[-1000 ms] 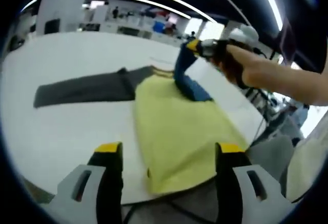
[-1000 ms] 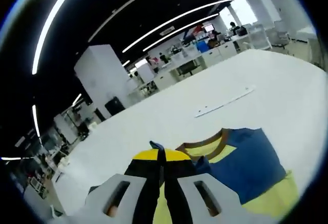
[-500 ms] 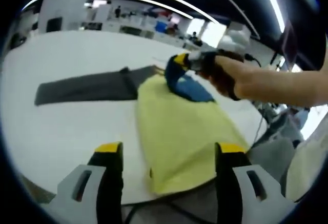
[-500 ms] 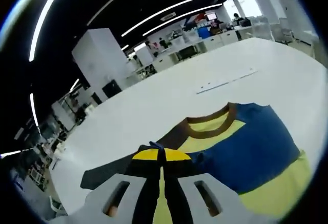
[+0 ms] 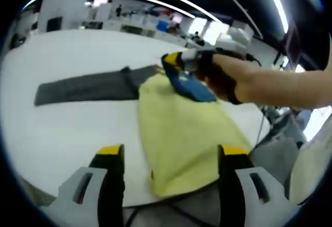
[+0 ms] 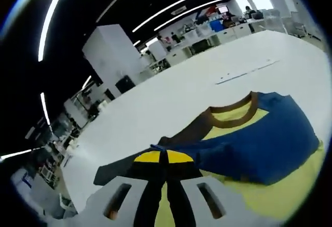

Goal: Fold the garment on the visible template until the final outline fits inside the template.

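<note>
A yellow garment (image 5: 181,133) with a blue shoulder part (image 5: 194,89) lies on the white table (image 5: 67,128). A dark grey flat strip (image 5: 83,89) reaches left from its top; whether it is the template or a sleeve I cannot tell. My right gripper (image 5: 170,61), held by a hand (image 5: 233,79), is shut on an edge of the blue fabric above the garment's top. In the right gripper view that gripper (image 6: 165,157) pinches the blue fabric (image 6: 259,144), folded over beside the brown collar (image 6: 228,115). My left gripper (image 5: 171,151) hangs open above the garment's near end, holding nothing.
The table's near edge runs just beyond the left jaws, with grey fabric (image 5: 272,157) below it on the right. A thin white strip (image 6: 249,71) lies on the table past the collar. Desks and a white pillar (image 6: 111,55) stand far behind.
The right gripper has carried the blue fabric leftward and lower across the garment's top, toward the dark strip. The left gripper has stayed in place, open.
</note>
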Demonstrator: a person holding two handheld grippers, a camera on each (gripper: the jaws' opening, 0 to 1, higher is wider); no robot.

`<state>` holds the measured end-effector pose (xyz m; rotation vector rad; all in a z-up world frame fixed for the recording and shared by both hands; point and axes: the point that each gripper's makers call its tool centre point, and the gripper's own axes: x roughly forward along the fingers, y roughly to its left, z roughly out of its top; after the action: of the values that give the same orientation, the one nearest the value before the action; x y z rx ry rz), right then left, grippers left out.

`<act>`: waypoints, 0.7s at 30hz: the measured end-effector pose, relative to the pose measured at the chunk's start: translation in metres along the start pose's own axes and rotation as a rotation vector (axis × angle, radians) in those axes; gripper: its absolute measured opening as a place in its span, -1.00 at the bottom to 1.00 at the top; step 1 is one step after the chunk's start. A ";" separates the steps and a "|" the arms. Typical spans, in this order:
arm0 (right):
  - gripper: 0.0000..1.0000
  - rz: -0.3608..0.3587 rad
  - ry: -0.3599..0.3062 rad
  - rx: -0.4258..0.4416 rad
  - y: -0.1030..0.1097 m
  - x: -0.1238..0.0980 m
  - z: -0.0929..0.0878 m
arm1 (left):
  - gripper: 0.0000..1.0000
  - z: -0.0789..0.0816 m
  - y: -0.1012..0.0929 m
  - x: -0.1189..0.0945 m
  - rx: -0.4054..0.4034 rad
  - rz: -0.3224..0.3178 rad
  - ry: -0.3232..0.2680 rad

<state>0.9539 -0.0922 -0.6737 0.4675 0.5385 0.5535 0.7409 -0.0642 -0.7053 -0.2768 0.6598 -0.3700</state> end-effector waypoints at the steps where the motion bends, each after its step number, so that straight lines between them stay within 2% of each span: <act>1: -0.79 0.058 0.030 0.031 0.013 0.003 -0.007 | 0.39 0.000 0.000 0.000 0.000 -0.001 0.000; 2: -0.66 0.088 0.044 0.031 0.020 0.004 -0.010 | 0.39 0.000 0.000 0.000 0.000 -0.001 0.001; 4: -0.45 0.102 0.005 -0.004 0.027 0.007 -0.008 | 0.39 -0.001 -0.001 0.000 0.001 -0.001 0.003; 5: -0.41 0.102 -0.001 -0.009 0.029 0.005 -0.008 | 0.39 0.000 -0.001 0.000 0.000 -0.001 0.002; 9: -0.38 0.139 0.004 -0.022 0.042 0.003 -0.011 | 0.39 0.000 0.000 0.000 -0.004 0.002 -0.001; 12: -0.32 0.158 0.016 -0.098 0.045 0.002 -0.015 | 0.39 -0.001 0.000 0.000 -0.002 0.000 0.001; 16: -0.28 0.158 0.033 -0.173 0.040 -0.001 -0.018 | 0.38 -0.001 0.000 0.001 -0.002 -0.001 0.002; 21: -0.27 0.132 0.034 -0.178 0.026 -0.004 -0.017 | 0.38 -0.001 0.000 0.001 0.000 -0.004 0.002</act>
<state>0.9313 -0.0704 -0.6708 0.3263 0.4884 0.7305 0.7410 -0.0647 -0.7065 -0.2772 0.6615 -0.3739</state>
